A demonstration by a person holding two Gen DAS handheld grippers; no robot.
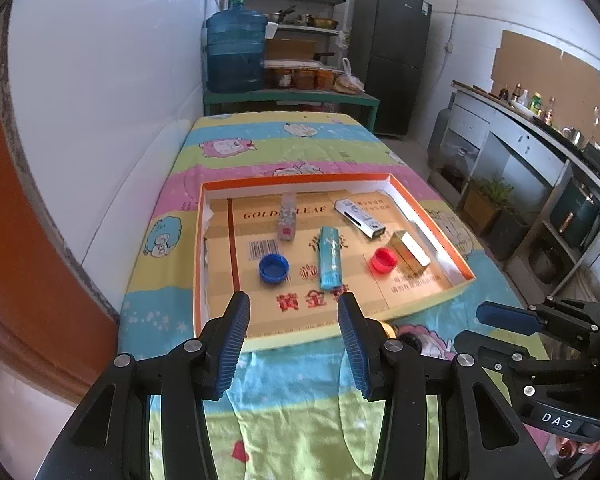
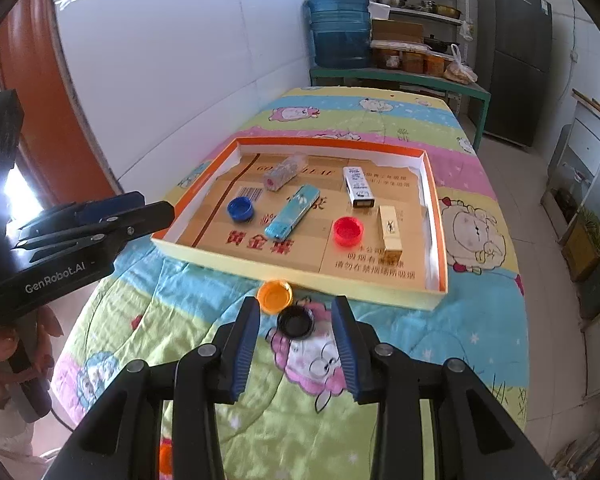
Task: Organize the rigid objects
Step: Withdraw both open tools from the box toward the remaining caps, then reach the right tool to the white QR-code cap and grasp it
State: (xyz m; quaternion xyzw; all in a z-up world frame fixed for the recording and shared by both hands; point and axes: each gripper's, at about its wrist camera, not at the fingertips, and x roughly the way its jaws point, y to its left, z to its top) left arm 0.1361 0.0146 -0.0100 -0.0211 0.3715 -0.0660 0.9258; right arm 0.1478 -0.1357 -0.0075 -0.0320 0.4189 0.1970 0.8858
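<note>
1. Black-framed left gripper [image 1: 293,306], blue ribbed pads, jaws apart, nothing between them; held over near edge of shallow box.
2. Black-framed right gripper [image 2: 296,312], same blue pads, jaws apart, empty; black cap [image 2: 296,322] on cloth seen in the gap between the fingertips, not touched.
3. Orange cap [image 2: 275,296], open side up, on cloth just beside black cap, close against box's near wall.
4. Shallow box [image 2: 436,200], orange rim, white inner walls, printed cardboard floor, flat on table.
5. Inside box, left part: blue cap [image 1: 273,268], open side up, near barcode; clear small bottle [image 1: 287,222] with speckled contents, lying farther back.
6. Inside box, middle: turquoise flat packet [image 1: 329,256], lying lengthwise, apart from both caps.
7. Inside box, right part: red cap [image 1: 384,261], just beside gold carton [image 1: 410,254]; white-and-black carton [image 1: 360,218] behind them.
8. Table cloth [image 2: 380,420], pastel stripes with cartoon sheep, covering whole table.
9. Hand [image 2: 4,356] around left gripper's handle, at left edge of right wrist view.
10. Beyond table: blue water jug [image 1: 236,54] on green bench, shelving with pots, dark refrigerator [image 1: 388,56], white wall at left.
</note>
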